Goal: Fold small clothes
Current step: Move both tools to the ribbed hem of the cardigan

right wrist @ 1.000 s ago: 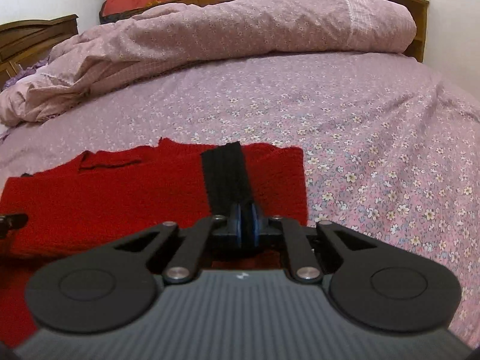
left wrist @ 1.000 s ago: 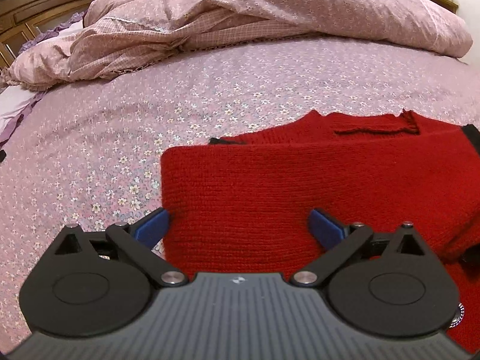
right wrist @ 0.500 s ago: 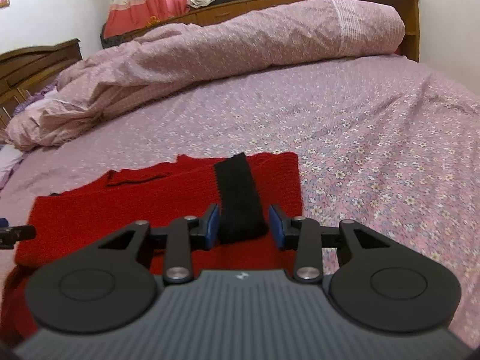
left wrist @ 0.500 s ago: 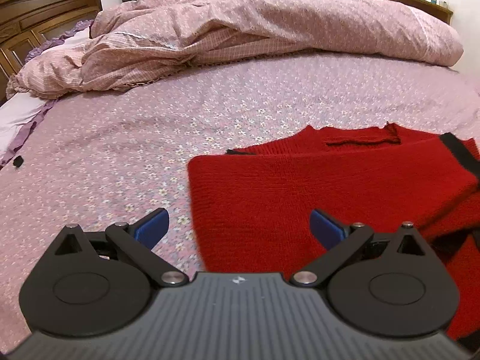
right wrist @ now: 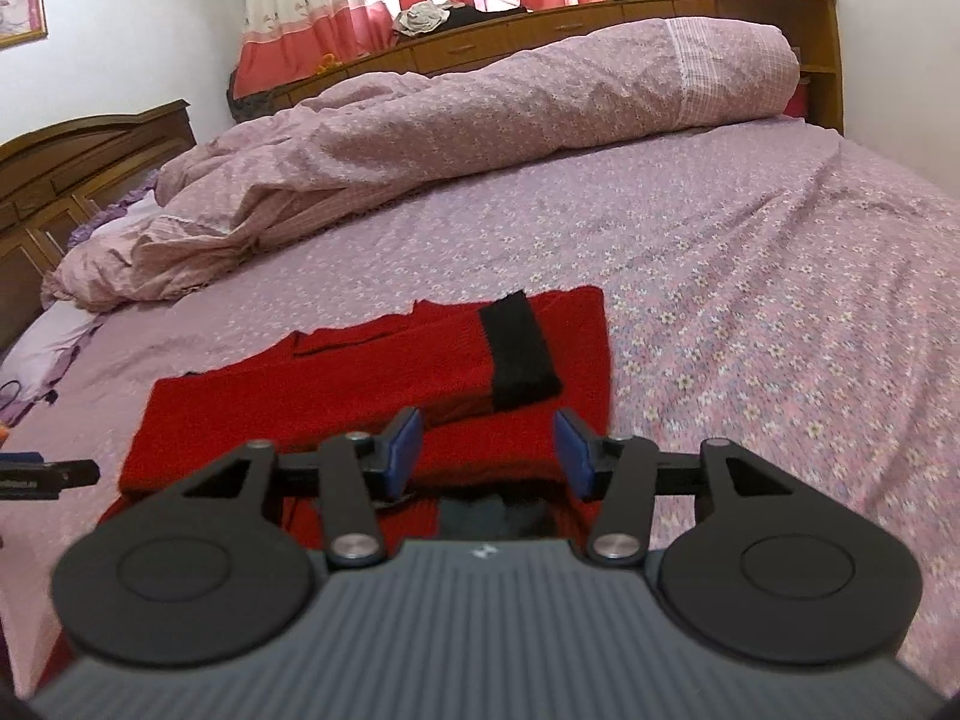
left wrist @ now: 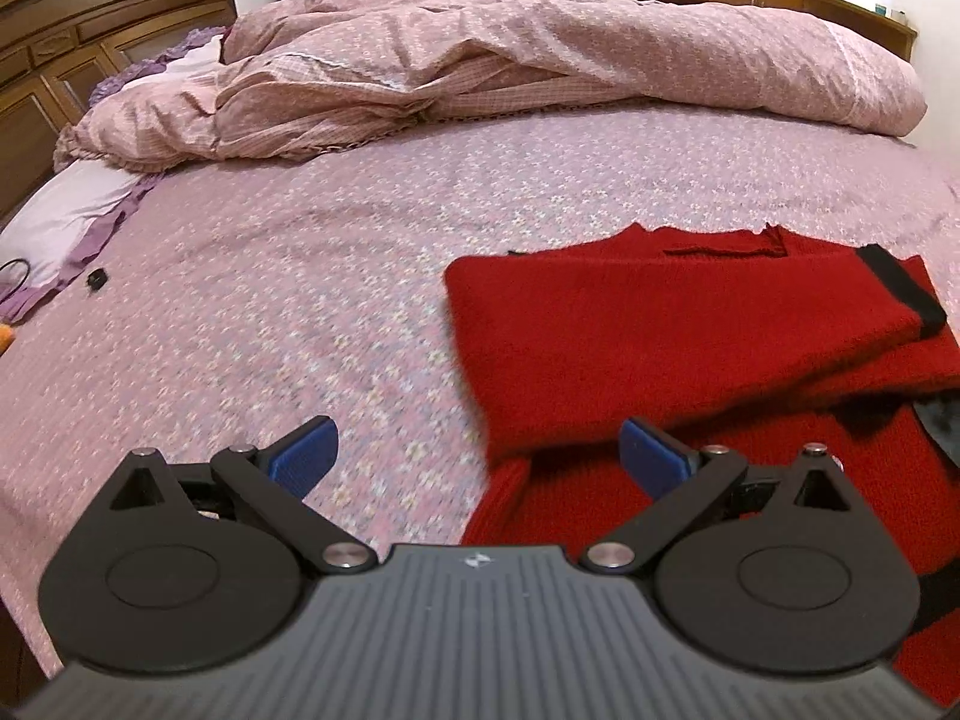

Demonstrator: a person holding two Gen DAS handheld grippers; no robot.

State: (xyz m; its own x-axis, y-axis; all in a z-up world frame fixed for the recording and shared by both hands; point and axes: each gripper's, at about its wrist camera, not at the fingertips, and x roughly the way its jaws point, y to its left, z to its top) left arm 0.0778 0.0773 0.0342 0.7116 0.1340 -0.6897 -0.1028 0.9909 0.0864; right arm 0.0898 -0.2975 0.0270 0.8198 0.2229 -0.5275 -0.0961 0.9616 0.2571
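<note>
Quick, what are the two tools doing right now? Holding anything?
Left tool: open, holding nothing, at the red sweater's edge.
Right tool: open, holding nothing, near the black cuff.

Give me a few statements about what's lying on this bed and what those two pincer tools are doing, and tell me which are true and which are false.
1. The red sweater lies on the flowered bedsheet. True.
2. The right gripper is clamped on the black cuff. False: its jaws are apart and the cuff lies on the sweater beyond them.
3. The left gripper is open and holds nothing. True.
4. The sleeve with the black cuff is folded across the sweater's body. True.
5. The bunched quilt covers the sweater. False: it is piled at the far side of the bed, apart from the sweater.
</note>
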